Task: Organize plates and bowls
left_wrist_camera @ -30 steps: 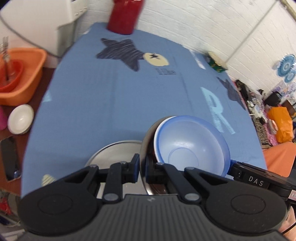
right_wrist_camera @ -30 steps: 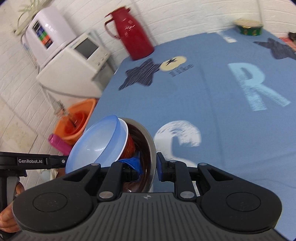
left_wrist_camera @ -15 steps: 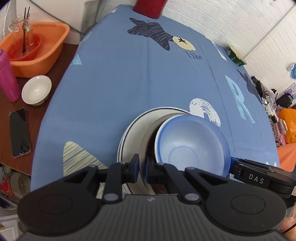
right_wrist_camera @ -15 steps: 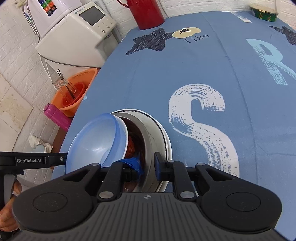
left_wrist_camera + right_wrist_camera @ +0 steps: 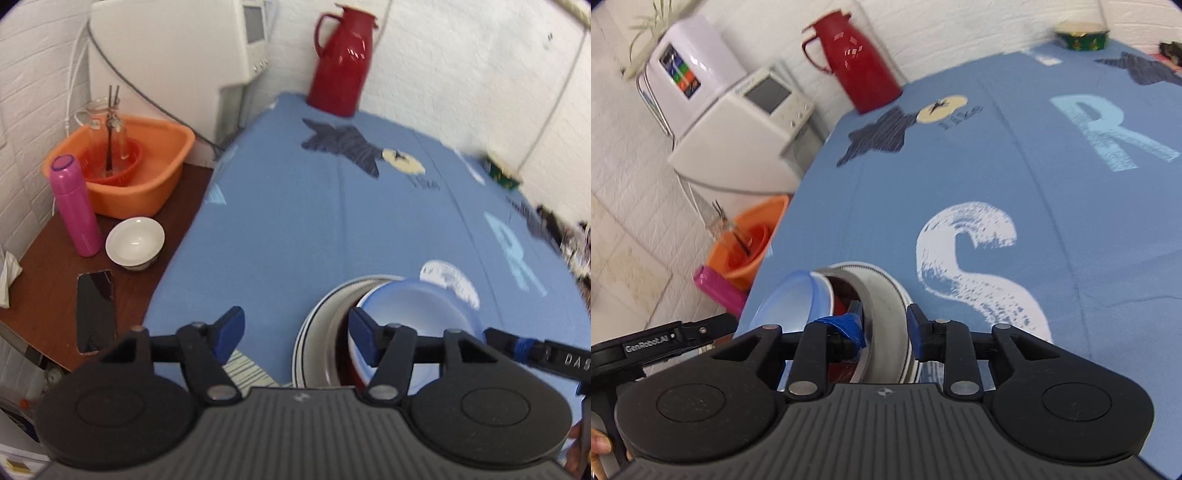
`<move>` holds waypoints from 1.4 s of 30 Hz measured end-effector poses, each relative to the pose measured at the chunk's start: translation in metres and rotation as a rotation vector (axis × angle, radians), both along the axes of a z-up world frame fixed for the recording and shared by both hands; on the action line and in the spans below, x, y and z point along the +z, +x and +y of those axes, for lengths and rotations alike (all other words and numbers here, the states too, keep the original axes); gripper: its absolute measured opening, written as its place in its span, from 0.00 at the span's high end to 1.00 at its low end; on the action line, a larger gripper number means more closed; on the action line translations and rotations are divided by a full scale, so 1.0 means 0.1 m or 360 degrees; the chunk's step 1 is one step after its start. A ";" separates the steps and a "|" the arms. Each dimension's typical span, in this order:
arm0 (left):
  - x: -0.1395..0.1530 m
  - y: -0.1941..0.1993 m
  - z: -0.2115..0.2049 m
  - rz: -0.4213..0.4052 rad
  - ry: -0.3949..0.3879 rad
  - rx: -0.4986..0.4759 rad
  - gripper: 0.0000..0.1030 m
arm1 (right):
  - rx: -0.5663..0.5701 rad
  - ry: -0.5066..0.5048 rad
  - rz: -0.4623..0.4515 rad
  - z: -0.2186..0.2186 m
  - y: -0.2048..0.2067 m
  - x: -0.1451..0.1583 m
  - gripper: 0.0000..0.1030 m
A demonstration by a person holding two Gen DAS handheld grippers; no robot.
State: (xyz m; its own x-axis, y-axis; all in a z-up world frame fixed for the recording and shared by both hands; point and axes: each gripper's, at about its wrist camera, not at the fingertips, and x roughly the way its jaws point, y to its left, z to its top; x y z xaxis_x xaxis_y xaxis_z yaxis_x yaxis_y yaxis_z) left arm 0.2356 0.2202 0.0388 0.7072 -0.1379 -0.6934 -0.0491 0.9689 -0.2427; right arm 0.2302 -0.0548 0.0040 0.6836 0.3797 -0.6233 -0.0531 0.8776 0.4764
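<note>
On the blue printed tablecloth, nested bowls are sitting on a white plate. The right gripper is straddling the steel bowl, jaws slightly parted; the left gripper is hanging wide open and empty beside the blue bowl, suggesting release next.

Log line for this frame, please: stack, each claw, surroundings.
stack: blue bowl nested in steel bowl on white plate | left claw: open, empty | right claw: straddling steel bowl rim | on blue tablecloth

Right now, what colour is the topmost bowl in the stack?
Light blue. The topmost bowl shows best in the left wrist view, nested in a metal bowl.
</note>
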 end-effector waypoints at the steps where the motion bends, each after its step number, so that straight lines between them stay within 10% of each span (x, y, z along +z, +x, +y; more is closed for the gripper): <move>1: 0.03 -0.03 0.00 -0.0023 -0.0014 0.0009 0.40 | -0.0030 0.0022 -0.0023 -0.03 -0.04 0.01 0.90; 17: 0.21 -0.97 -1.12 -0.0415 0.0169 -0.0090 0.34 | -0.0212 0.0236 -0.0202 -0.47 -0.83 -0.20 0.82; 42: -0.36 -2.34 -1.53 -0.0350 0.0213 -0.0169 0.33 | -0.0219 0.0099 -0.0401 -0.63 -2.23 -0.36 0.76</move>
